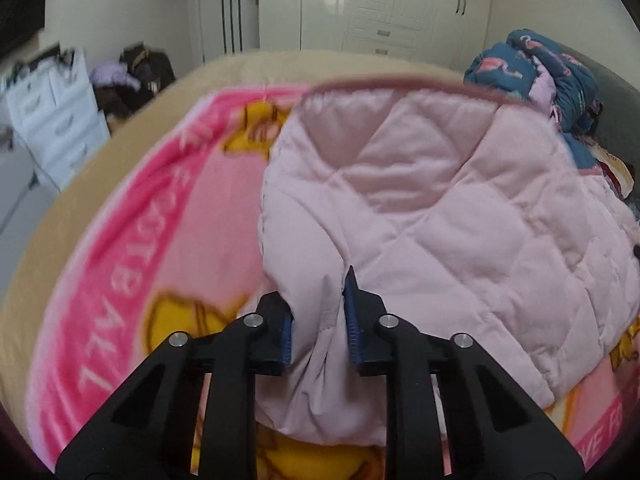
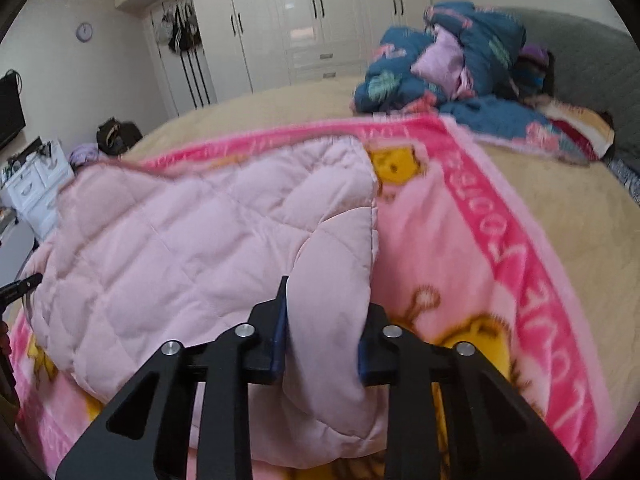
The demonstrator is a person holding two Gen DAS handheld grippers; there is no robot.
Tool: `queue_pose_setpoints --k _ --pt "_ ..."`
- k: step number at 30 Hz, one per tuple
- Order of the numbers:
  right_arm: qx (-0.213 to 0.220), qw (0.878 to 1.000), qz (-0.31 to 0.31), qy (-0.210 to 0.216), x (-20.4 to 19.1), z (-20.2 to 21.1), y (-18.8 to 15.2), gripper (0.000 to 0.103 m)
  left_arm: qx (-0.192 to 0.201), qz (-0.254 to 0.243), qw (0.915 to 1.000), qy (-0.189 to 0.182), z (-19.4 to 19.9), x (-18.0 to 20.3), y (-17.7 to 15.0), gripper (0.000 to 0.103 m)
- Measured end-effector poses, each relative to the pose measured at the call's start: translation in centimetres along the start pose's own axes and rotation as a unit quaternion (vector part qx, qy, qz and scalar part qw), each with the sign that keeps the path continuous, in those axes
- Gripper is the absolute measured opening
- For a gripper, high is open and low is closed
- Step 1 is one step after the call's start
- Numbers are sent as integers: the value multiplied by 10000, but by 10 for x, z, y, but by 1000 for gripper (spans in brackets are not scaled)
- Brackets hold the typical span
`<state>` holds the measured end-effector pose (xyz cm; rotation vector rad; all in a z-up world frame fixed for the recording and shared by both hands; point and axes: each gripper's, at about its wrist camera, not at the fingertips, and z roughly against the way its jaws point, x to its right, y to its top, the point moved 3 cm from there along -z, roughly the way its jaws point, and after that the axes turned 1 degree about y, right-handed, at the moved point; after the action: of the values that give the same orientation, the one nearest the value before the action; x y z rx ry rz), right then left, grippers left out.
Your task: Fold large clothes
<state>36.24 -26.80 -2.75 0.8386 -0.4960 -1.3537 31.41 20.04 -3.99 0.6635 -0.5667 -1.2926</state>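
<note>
Across beige bed [image 2: 304,100] lay pink cartoon blanket [image 2: 460,240], yellow figures and white lettering on bright pink border. On blanket, near side, sat pale pink quilted jacket [image 1: 440,208], puffy, partly folded. Far right, by grey headboard [image 2: 592,72], blue patterned bedding [image 2: 404,76] lay heaped. White wardrobe [image 2: 304,12] stood along far wall. Left gripper [image 1: 320,316] was clamped on near left fold of jacket. Right gripper [image 2: 324,332] was pinching near right corner of jacket, fabric bulging between pads.
</note>
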Motion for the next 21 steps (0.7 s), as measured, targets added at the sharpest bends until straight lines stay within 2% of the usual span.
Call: queue_pose_setpoints --k 4,7,10,15,21 --pt "384 9991 -171 67 3 3 46 21 245 211 9995 -52 4 -3 39 13" --pt "441 9987 -243 -31 3 -12 72 20 379 103 9992 97 -1 4 62 13" --pt "316 9990 -216 -221 2 -37 86 20 309 115 9992 242 -17 6 69 13" --pt "-95 9982 -314 -510 7 -80 84 20 33 36 9987 498 -48 6 63 13" --pt "-405 9964 -211 -717 7 -108 66 20 -173 69 9979 616 -67 2 55 16"
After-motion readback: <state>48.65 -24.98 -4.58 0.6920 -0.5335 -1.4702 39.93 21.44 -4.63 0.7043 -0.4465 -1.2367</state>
